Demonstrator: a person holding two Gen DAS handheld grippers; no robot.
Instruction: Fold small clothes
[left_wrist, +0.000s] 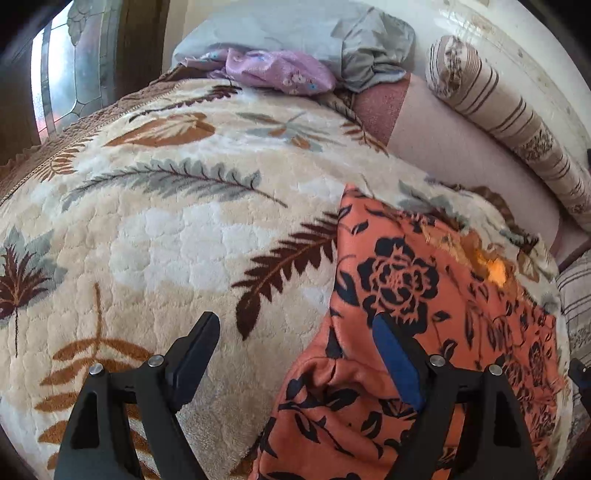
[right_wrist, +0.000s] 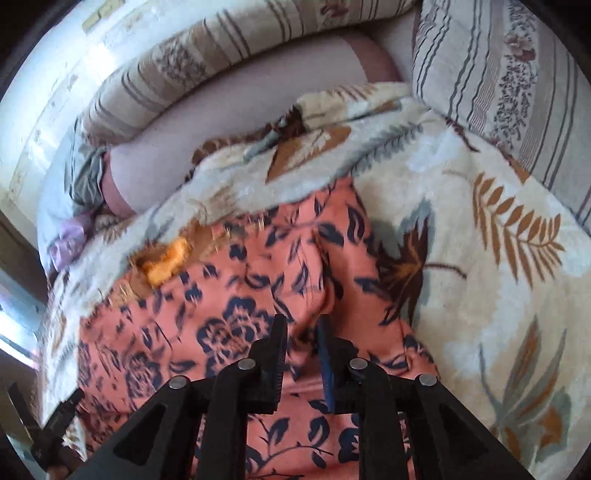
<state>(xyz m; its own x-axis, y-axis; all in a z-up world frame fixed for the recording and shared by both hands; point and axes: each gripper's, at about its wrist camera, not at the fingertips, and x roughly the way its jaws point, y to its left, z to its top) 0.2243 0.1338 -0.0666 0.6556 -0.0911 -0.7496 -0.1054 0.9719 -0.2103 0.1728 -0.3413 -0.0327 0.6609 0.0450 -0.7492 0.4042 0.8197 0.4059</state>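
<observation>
R gripper (right_wrist: 301, 332) pinching fold of orange floral garment (right_wrist: 229, 295); L gripper (left_wrist: 295, 332) fingers wide apart, garment's edge btwn.

garment near end: the orange floral garment (left_wrist: 424, 280) runs off the bottom edge.
right tongs (right_wrist: 301, 325) grip: narrow gap, contact with cloth unclear.

Right tongs (right_wrist: 301, 332) pinch a ridge of orange floral garment (right_wrist: 236, 295) on leaf-patterned blanket (right_wrist: 480, 258).
</observation>
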